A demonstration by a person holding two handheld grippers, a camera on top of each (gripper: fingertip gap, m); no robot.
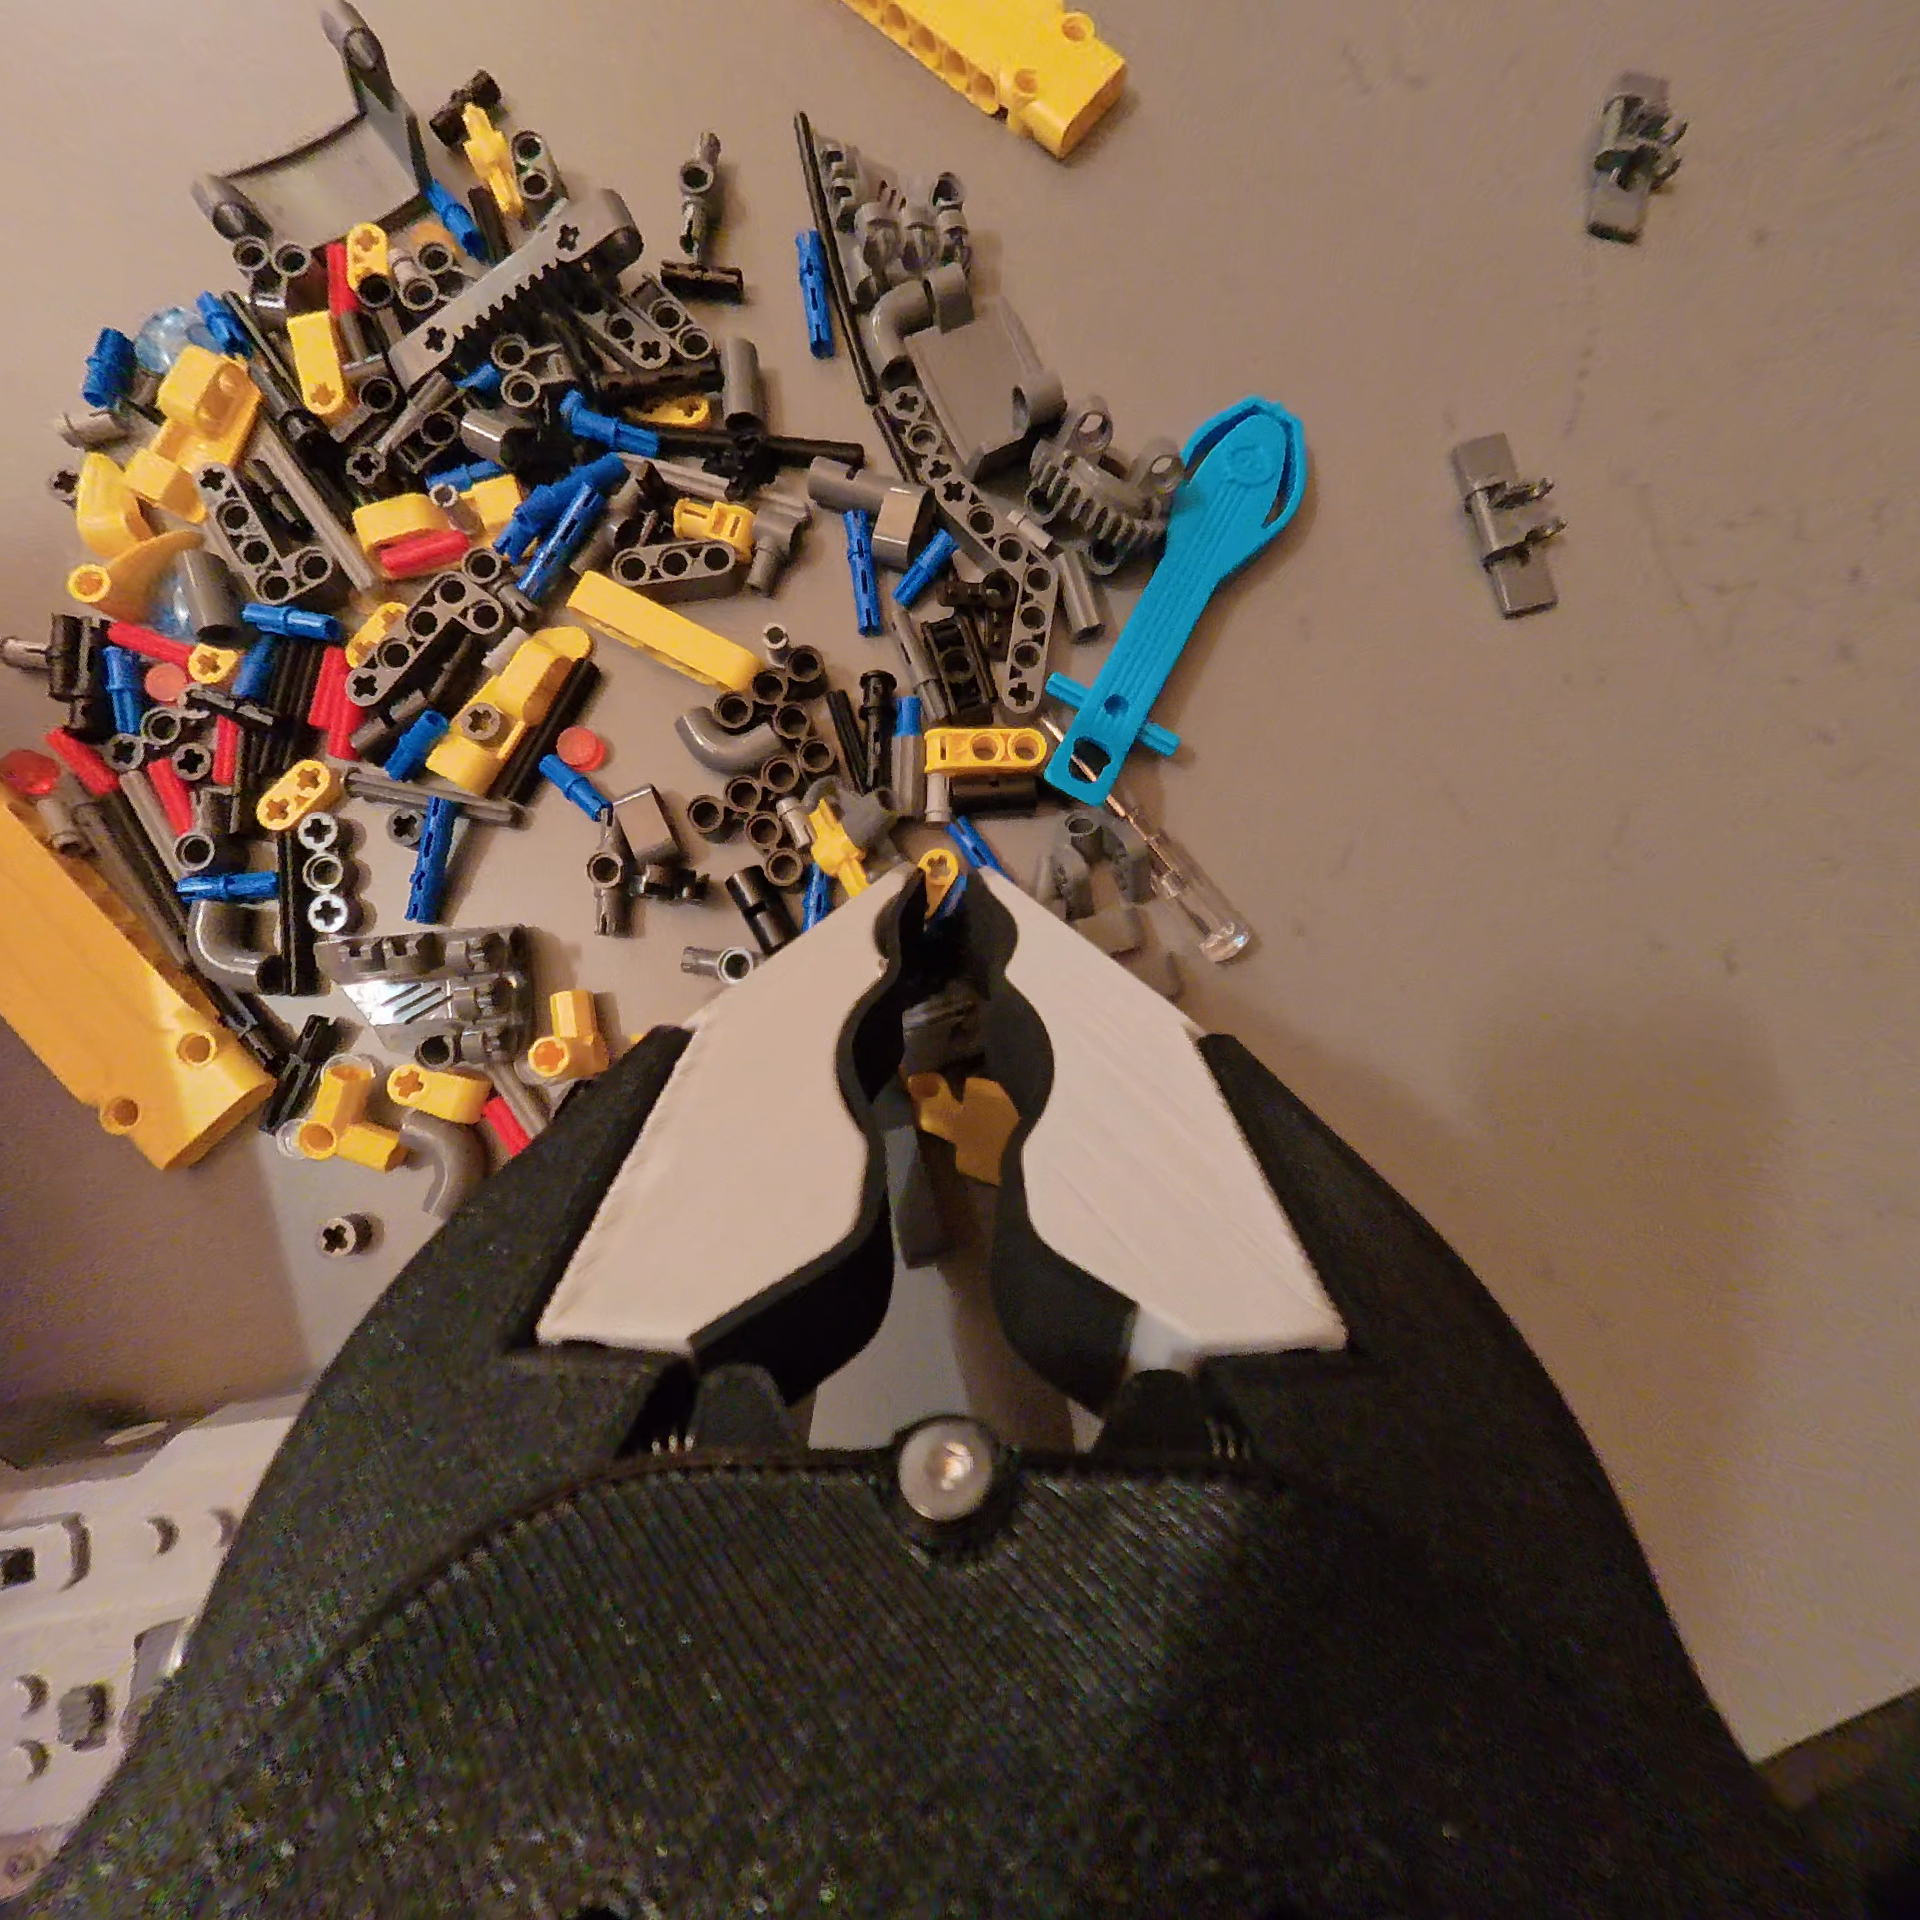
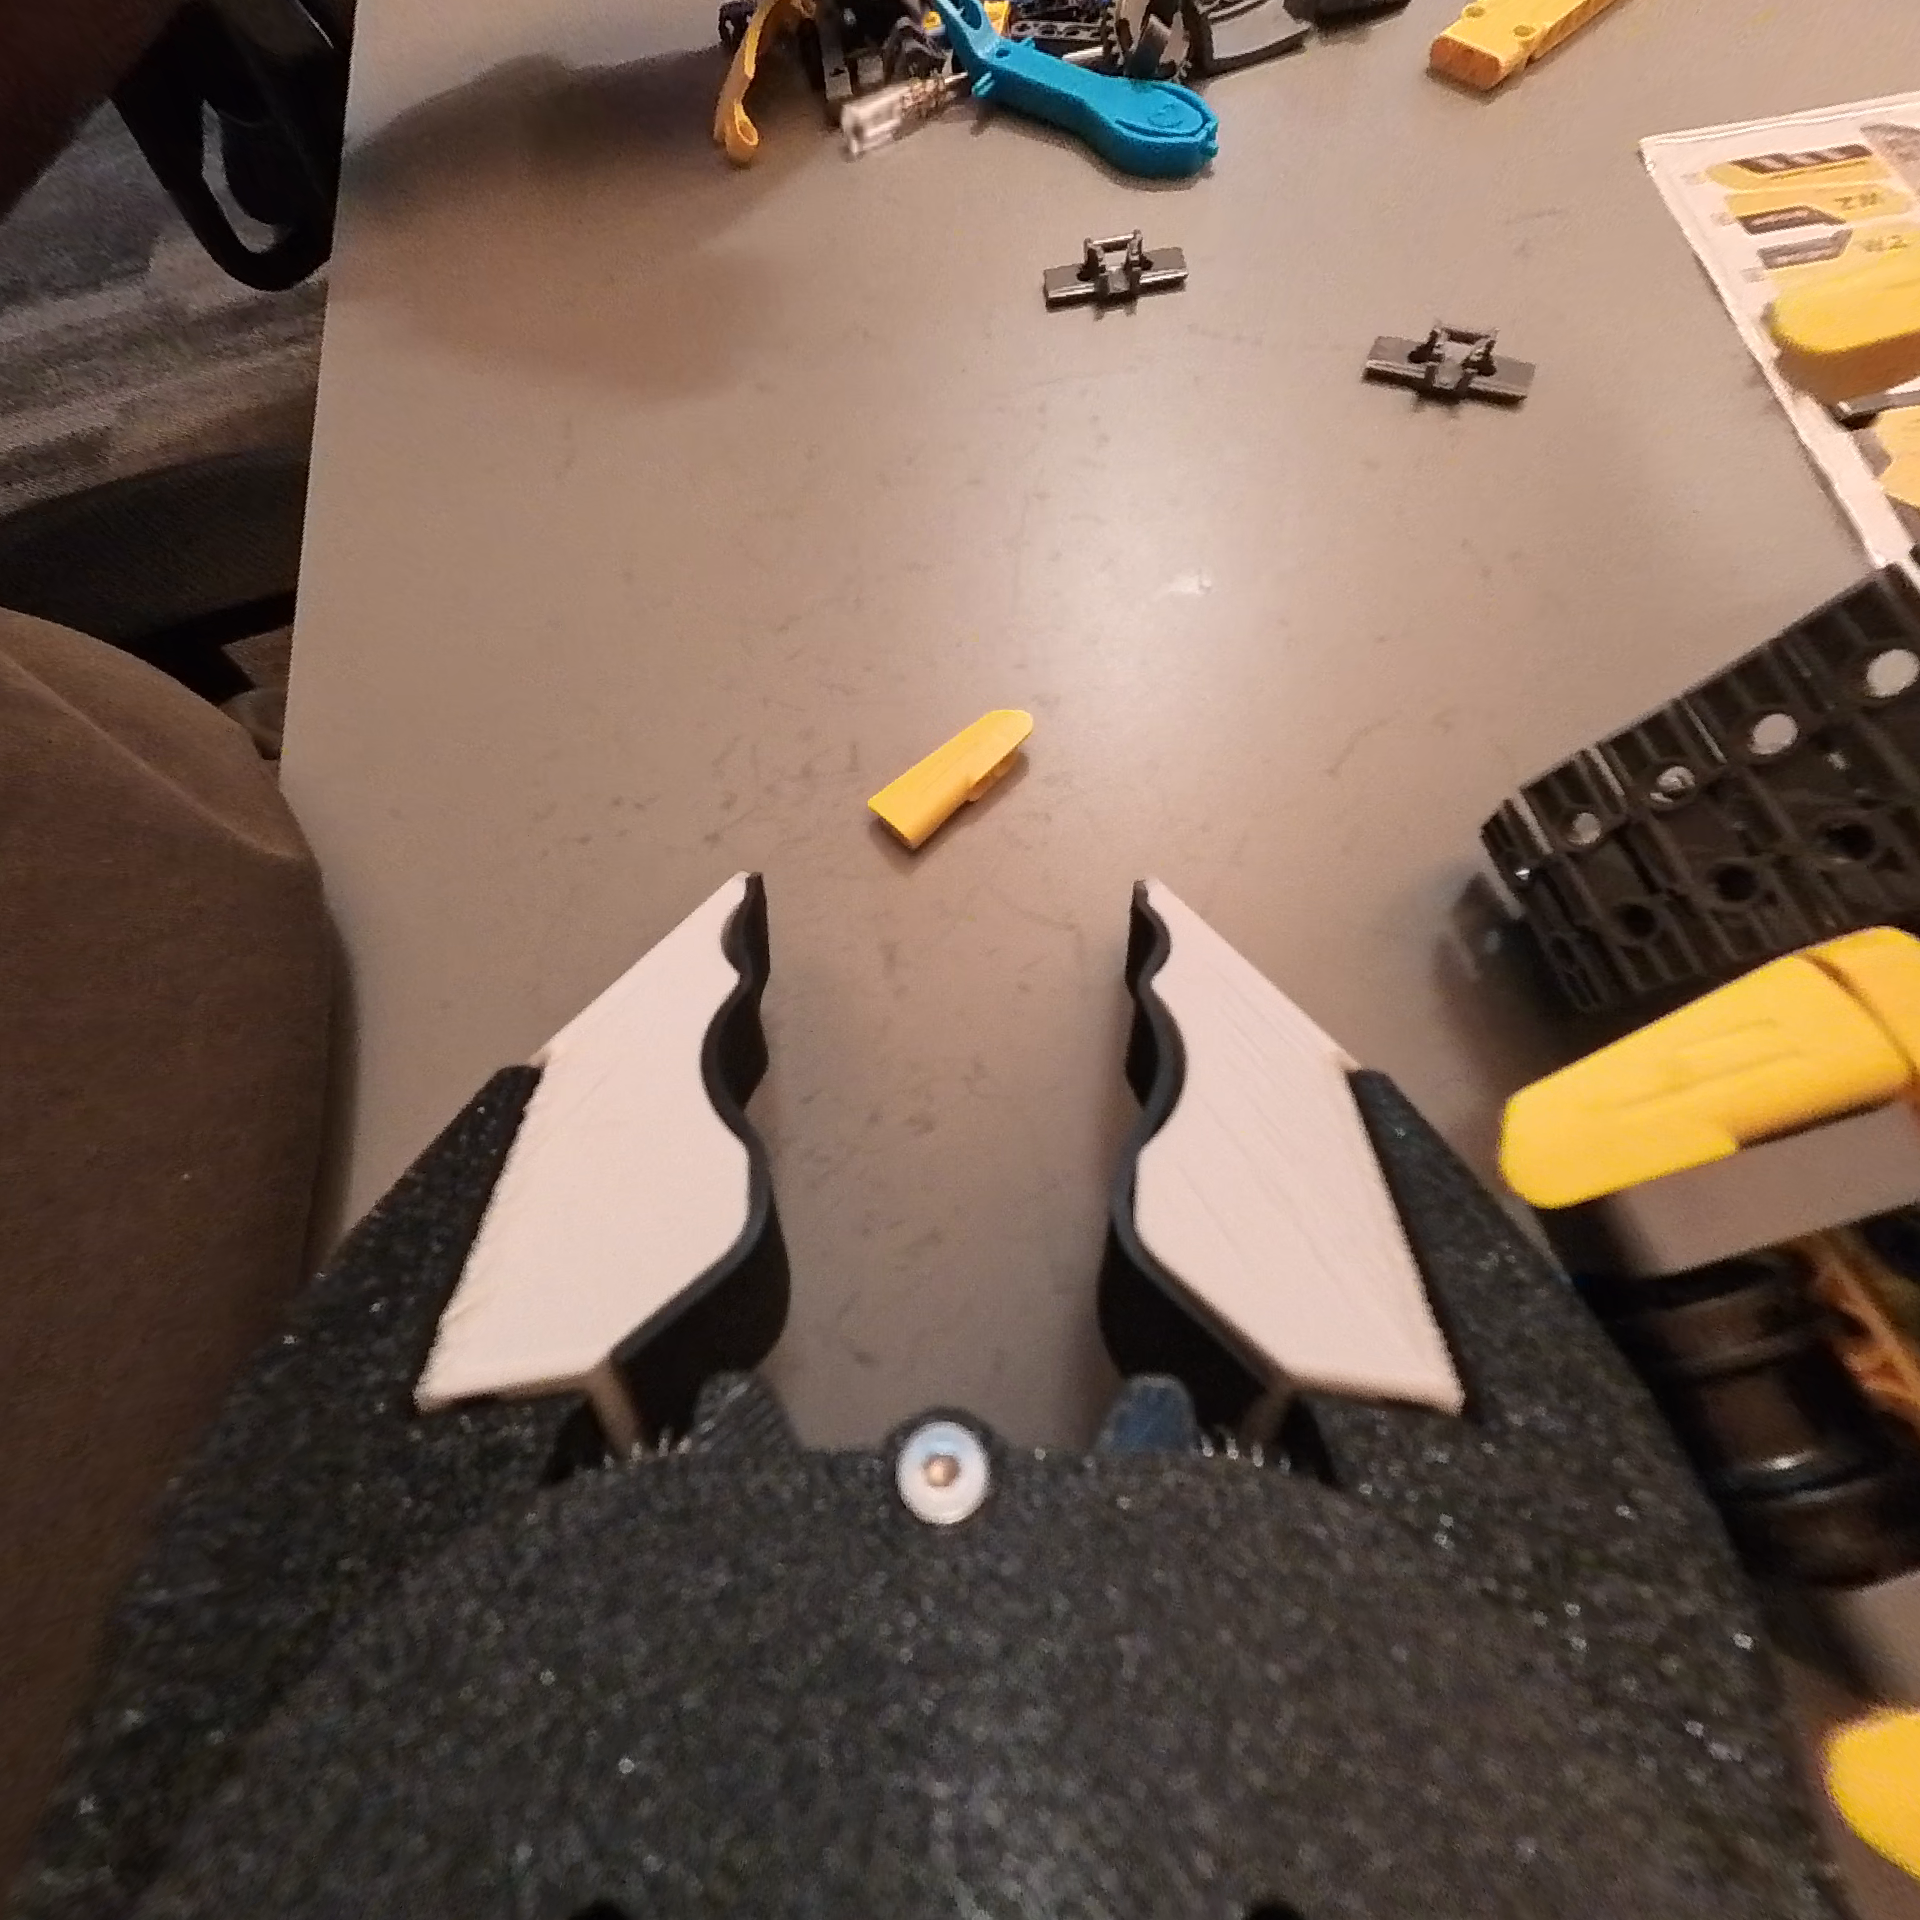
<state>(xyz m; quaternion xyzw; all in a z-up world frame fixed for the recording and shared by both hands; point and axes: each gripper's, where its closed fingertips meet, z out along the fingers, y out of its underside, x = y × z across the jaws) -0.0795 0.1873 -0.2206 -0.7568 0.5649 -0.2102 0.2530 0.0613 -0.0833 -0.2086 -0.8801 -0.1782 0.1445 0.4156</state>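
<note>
My left gripper (image 1: 943,883) is shut on a small yellow connector piece (image 1: 939,871) at the near edge of a pile of loose building pieces (image 1: 436,582). More yellow and grey pieces show between its jaws lower down. My right gripper (image 2: 948,883) is open and empty, low over the grey table (image 2: 727,540). A small yellow panel piece (image 2: 951,774) lies on the table just ahead of its fingertips, a little apart.
A blue separator tool (image 1: 1174,592) lies right of the pile, also in the right wrist view (image 2: 1091,104). Two grey track links (image 1: 1507,525) (image 1: 1631,151) lie apart. A black and yellow model (image 2: 1714,831) and a printed booklet (image 2: 1766,208) sit right. The table edge runs left. Across from one pair of fingers to the other is roughly 30 cm.
</note>
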